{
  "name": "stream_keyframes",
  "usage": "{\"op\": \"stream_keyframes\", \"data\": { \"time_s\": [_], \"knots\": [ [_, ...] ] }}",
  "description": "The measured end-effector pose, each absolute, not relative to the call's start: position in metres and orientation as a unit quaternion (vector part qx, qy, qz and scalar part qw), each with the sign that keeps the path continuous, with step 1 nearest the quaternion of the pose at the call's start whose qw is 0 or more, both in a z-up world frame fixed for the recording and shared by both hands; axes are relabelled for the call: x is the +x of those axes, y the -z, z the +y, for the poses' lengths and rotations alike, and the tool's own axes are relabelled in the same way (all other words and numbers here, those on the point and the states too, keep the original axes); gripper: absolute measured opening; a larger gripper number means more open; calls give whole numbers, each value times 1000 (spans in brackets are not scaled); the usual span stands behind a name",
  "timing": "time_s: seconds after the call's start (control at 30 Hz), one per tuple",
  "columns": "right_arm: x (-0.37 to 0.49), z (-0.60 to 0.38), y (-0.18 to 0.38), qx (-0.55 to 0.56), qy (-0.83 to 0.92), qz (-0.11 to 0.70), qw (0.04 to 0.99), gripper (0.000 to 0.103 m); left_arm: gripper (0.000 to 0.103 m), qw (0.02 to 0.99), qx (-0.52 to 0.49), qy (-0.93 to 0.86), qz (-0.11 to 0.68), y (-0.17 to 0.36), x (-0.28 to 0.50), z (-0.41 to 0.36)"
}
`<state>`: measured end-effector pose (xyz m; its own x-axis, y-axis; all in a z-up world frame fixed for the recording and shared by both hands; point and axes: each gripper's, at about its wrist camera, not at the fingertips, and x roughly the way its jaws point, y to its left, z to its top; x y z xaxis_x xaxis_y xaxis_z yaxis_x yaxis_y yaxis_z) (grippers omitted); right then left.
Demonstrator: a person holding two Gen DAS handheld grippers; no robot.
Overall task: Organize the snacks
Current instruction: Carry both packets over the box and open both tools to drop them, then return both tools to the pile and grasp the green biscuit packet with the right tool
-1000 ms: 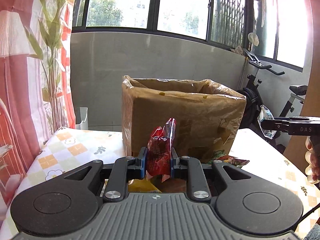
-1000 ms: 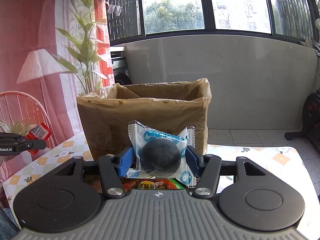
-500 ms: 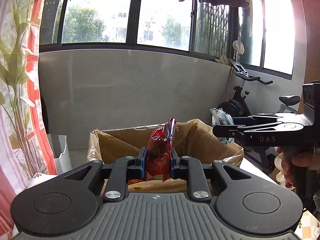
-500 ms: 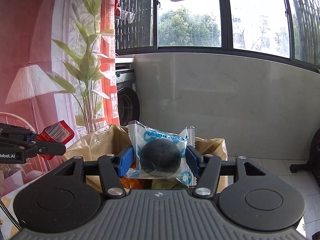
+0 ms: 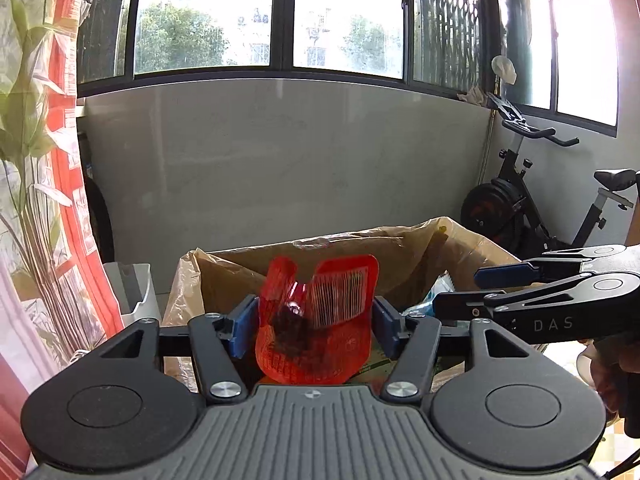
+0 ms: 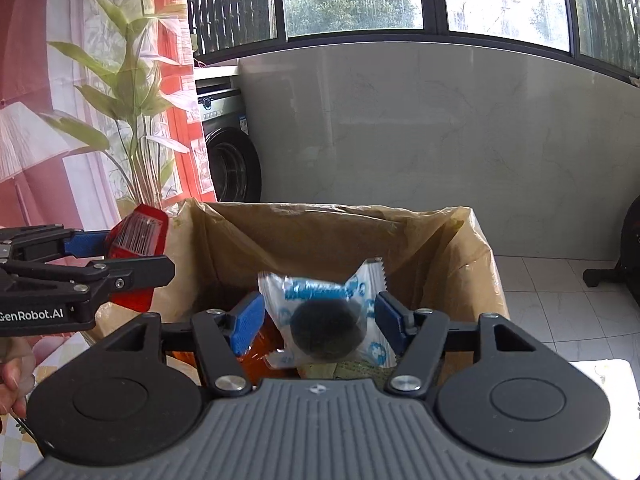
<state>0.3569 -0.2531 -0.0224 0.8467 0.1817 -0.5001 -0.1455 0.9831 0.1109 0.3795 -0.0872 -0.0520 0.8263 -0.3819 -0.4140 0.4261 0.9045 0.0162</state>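
Observation:
Both grippers hover over a cardboard box [image 5: 404, 256] lined with brown plastic; it also shows in the right wrist view [image 6: 320, 236]. My left gripper [image 5: 316, 324] is open, and a red snack packet [image 5: 320, 332] is loose between its spread pads, turned flat and blurred. My right gripper [image 6: 320, 322] is open too, with a clear blue-printed packet holding a dark round cake [image 6: 326, 320] loose between its pads. Other snacks [image 6: 260, 356] lie in the box below. The left gripper [image 6: 92, 264] with the red packet [image 6: 138, 236] shows at left in the right wrist view.
An exercise bike [image 5: 532, 204] stands at the right behind the box. A washing machine [image 6: 230, 152] and a tall plant [image 6: 132, 92] stand at the left by a red curtain. A checked tablecloth [image 6: 12, 444] shows under the box.
Both grippers have opened over the box. The red packet has turned flat and the cake packet has slipped lower between the pads. Both views now look further down into the box.

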Motion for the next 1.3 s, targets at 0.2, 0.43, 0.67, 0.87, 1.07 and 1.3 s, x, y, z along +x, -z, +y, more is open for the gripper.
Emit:
{"op": "stream_keyframes", "data": {
  "time_s": [0.2,0.43,0.67,0.87,1.07,1.3],
  "knots": [
    [336,-258,10,41,-90,244,965,71,69,959,35,192,204,38,371,-63],
    [305,-263,-2,56,-99,236,965,71,72,966,22,172,192,14,344,-30],
    [259,-271,-7,82,-96,214,969,86,75,971,13,151,185,3,308,1],
    [227,-274,11,73,-94,223,967,86,75,966,-8,149,210,21,275,25],
    [195,-275,56,44,-96,263,959,84,75,959,-26,141,243,58,253,36],
    [161,-268,118,-8,-118,337,934,76,74,950,-51,143,271,99,230,25]
  ]
}}
